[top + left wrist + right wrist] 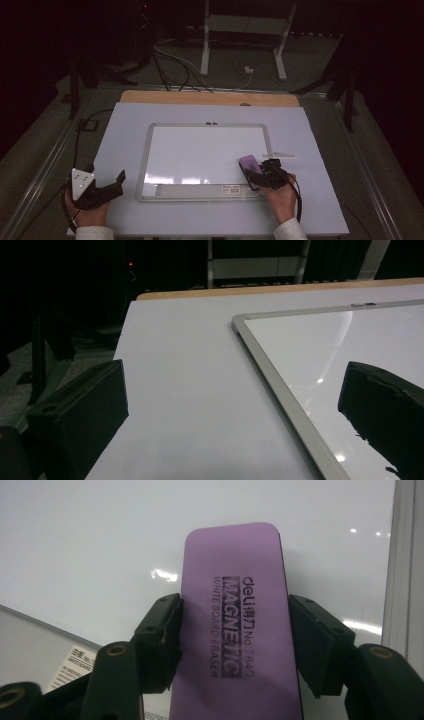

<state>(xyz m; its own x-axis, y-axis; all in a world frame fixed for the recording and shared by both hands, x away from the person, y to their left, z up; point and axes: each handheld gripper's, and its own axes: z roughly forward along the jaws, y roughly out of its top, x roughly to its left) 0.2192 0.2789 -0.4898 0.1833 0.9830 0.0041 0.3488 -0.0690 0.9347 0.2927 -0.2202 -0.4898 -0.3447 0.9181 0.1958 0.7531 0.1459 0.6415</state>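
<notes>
The right claw (pixel 235 645) grips a purple eraser (pixel 240 630) by its long sides, resting on the whiteboard (pixel 200 150) near its lower right corner. The board looks clean; wiping seems nearly finished. The left claw (pixel 107 187), released, waits left of the whiteboard.

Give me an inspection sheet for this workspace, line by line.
Surface: white sheet-covered table, wooden strip along the far edge.
Job's things: silver-framed whiteboard lying flat; purple magnetic whiteboard eraser on its near right corner.
Clutter: white marker-like stick beside the board's right frame.
Grippers: right claw closed on the eraser's sides; left claw open, holding nothing, beside the board's left edge.
Cables: black leads on the floor beyond.
Surroundings: dark room, white stand legs.
</notes>
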